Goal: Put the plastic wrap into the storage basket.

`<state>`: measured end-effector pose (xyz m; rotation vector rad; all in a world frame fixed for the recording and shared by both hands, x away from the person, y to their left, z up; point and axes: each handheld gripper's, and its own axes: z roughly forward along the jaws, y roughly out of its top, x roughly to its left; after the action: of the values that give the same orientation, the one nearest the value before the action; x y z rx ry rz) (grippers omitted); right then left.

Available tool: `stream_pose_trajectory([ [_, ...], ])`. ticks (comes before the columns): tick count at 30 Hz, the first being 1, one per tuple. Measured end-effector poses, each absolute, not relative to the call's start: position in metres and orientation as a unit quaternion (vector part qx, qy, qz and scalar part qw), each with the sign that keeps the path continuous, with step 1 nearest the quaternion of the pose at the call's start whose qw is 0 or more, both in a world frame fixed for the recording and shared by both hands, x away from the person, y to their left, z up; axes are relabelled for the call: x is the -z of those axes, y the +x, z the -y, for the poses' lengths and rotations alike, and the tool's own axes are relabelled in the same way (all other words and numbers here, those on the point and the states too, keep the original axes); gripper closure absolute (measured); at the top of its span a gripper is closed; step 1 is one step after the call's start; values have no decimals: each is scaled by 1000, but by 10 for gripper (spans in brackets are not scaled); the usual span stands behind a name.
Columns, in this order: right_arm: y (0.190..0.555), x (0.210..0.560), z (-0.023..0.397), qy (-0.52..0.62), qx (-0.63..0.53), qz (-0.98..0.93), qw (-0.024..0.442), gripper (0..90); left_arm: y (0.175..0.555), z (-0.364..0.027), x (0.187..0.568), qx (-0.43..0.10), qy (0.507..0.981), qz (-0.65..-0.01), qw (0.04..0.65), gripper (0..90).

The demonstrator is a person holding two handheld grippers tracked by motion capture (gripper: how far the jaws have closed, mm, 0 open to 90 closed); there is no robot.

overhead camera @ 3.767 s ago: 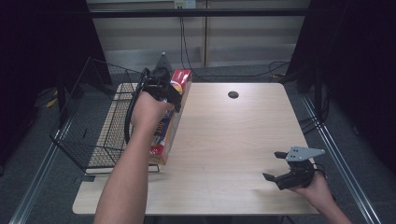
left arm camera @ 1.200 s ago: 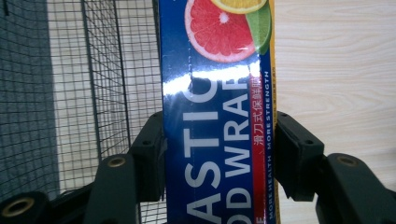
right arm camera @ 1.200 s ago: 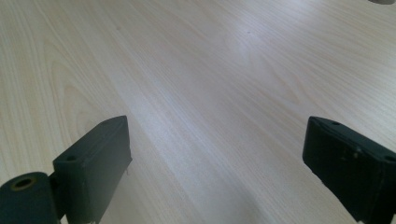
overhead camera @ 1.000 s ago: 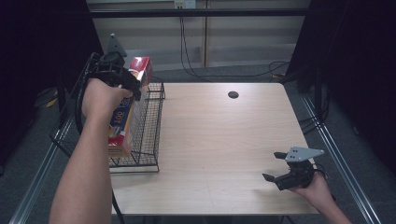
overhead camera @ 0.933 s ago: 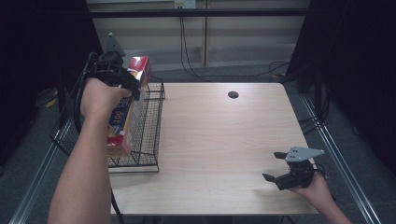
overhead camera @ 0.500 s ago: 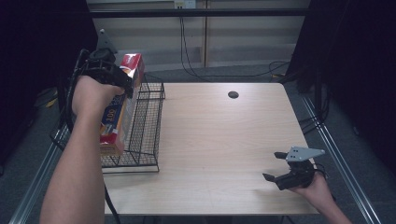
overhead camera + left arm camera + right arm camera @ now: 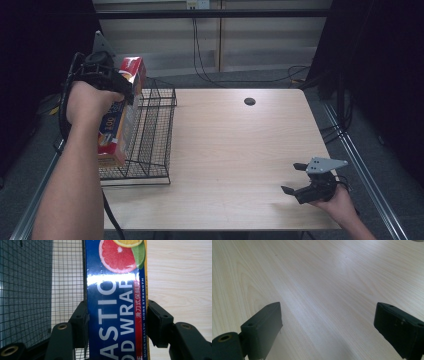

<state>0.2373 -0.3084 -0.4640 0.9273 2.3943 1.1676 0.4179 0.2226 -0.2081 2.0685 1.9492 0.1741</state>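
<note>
- While the left gripper (image 7: 125, 87) clamps the long blue, red and yellow cardboard box of plastic food wrap (image 7: 117, 122) across its width, the box hangs almost upright over the black wire-mesh basket (image 7: 150, 137) at the left edge of the pale wooden table (image 7: 240, 150), its lower end down near the basket's front
- The step in hand looks like lowering the box into the basket; the next move calls for easing it down until the bottom end rests on the mesh floor, then letting the jaws spread, taking care that the box does not snag on the wire rim
- The right gripper (image 7: 300, 180) rests low over the table's near right corner with its jaws wide apart and nothing between them
- The left gripper view gives what the high view cannot: both black pads (image 7: 157, 325) pressed flat against the box's sides, the citrus picture and lettering, and mesh (image 7: 30, 285) beside the box
- The high view alone places box, basket and the small dark hole (image 7: 249, 101) in the tabletop together
</note>
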Motion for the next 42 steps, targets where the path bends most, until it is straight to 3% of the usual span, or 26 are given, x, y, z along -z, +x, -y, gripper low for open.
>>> stream_pose_trajectory([
  [42, 237, 465, 309, 327, -409, -838, 155, 79, 419, -263, 239, -64, 696, -702, 136, 444],
])
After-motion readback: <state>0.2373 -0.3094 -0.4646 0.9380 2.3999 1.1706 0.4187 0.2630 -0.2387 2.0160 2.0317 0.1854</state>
